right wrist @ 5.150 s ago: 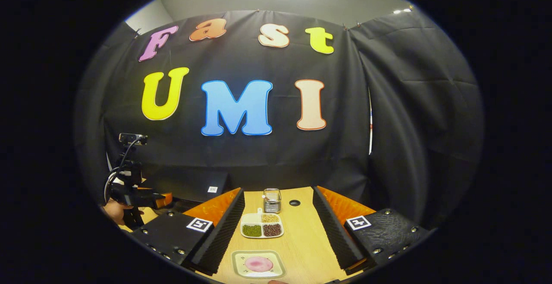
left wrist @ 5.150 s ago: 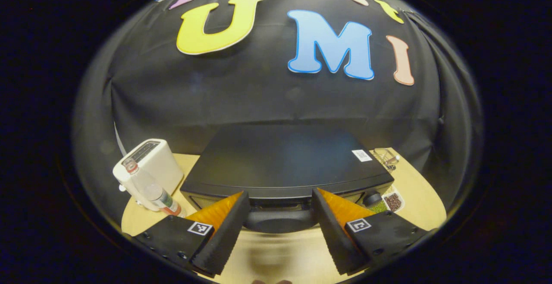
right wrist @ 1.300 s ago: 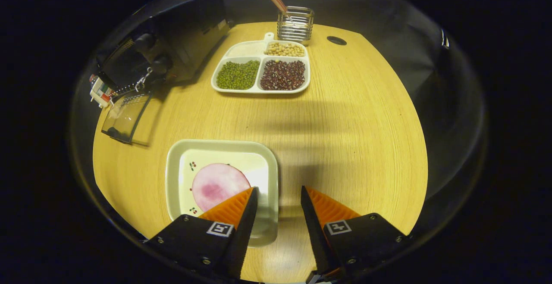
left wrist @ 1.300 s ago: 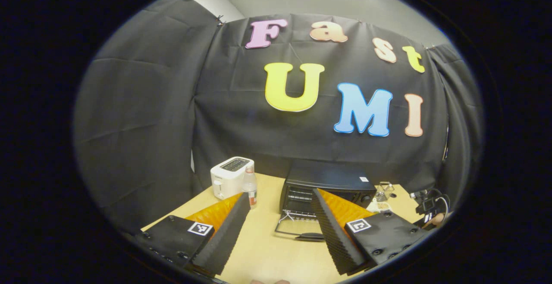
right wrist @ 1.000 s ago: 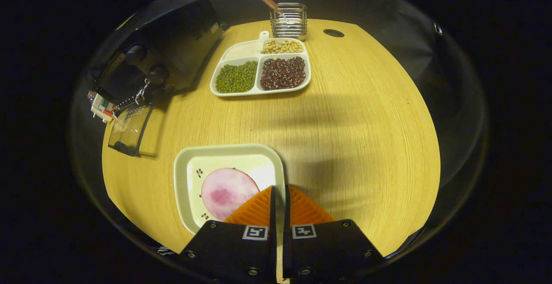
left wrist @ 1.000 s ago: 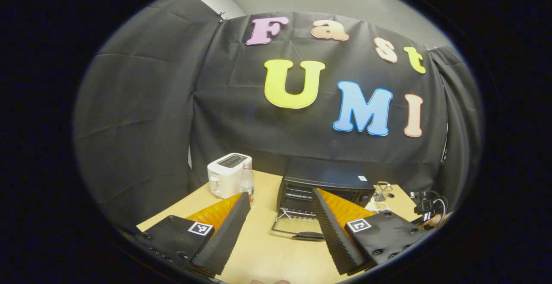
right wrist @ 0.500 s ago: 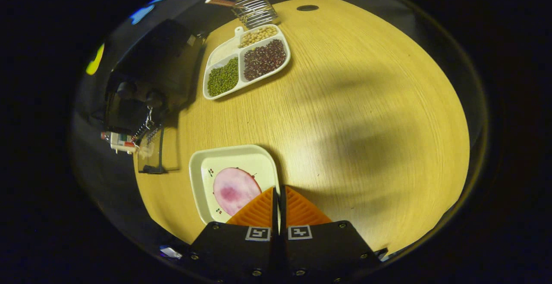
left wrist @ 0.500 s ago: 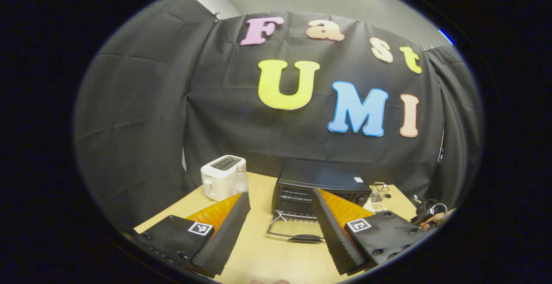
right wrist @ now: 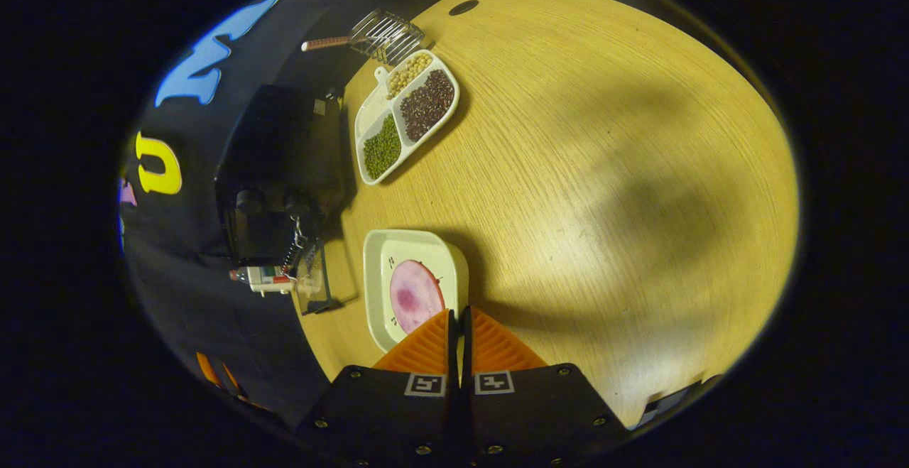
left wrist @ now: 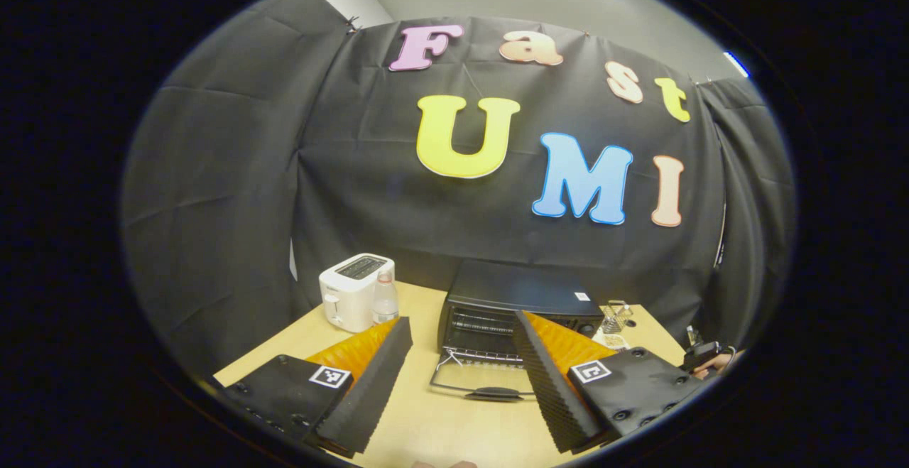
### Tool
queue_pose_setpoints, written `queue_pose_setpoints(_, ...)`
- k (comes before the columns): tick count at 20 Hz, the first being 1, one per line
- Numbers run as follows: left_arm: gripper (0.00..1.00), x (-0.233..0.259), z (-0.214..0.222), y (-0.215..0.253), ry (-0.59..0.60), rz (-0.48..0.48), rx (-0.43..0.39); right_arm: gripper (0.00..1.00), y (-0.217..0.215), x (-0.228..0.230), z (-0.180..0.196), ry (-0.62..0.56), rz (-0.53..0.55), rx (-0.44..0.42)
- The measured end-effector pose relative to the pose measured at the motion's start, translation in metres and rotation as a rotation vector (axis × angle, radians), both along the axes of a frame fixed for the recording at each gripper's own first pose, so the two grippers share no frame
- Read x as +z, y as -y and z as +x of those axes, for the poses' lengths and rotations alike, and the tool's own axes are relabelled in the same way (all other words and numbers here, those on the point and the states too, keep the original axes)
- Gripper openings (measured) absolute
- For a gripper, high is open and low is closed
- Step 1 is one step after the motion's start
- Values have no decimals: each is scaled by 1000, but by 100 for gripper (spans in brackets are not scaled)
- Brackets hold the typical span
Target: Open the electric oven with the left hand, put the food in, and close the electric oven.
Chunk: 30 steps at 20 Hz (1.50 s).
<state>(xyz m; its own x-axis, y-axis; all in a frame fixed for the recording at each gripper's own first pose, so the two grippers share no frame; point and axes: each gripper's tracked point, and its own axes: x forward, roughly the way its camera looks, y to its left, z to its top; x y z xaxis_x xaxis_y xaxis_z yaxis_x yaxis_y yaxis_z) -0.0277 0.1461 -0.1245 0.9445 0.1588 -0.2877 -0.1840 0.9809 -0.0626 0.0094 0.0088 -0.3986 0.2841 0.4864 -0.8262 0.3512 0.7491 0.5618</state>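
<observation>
Right gripper [right wrist: 458, 329]: jaws clenched on the near right rim of the plate [right wrist: 398, 244], the rim edge-on between the fingers.

Plate: square, shallow, pale; likely stiff, light and somewhat slick. It extends left and far from the jaws, over the table [right wrist: 603, 170]. A rim hold is the only purchase; judged prone to tilt if swung fast.

Food [right wrist: 410, 296]: a round pink slice lying flat in the plate, just left of the jaws; probably soft and free to slide.

Left gripper [left wrist: 461, 361]: jaws released and empty, above the near table.

Oven [left wrist: 515, 305]: beyond the left gripper, its door [left wrist: 483, 386] folded down flat toward the near side, rack visible.

Divided tray of beans [right wrist: 405, 116]: far on the table, right of the oven.
</observation>
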Motion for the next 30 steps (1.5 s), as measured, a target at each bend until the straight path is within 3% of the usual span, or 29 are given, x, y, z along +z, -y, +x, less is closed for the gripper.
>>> queue_pose_setpoints(7, 100, 4, 5, 3, 8, -2, -12, 1, -12, 15, -4, 31, 160, -138)
queue_pose_setpoints(15, 100, 22, 11, 9, 49, 2, -30, 1, -33, 59, -18, 83, 217, -209)
queue_pose_setpoints(19, 100, 39, 15, 14, 94, 9, -64, 0, -70, 92, -25, 114, 247, -233)
queue_pose_setpoints(24, 92, 59, 20, 16, 143, 32, -127, 0, -117, 123, -26, 134, 283, -285)
queue_pose_setpoints(27, 92, 64, 18, 5, 148, 42, -151, 1, -143, 132, -28, 124, 302, -321)
queue_pose_setpoints(28, 97, 68, 18, 2, 157, 33, -158, 0, -152, 134, -27, 125, 306, -332)
queue_pose_setpoints(30, 99, 80, 15, -6, 178, 11, -172, 0, -169, 134, -20, 138, 284, -345)
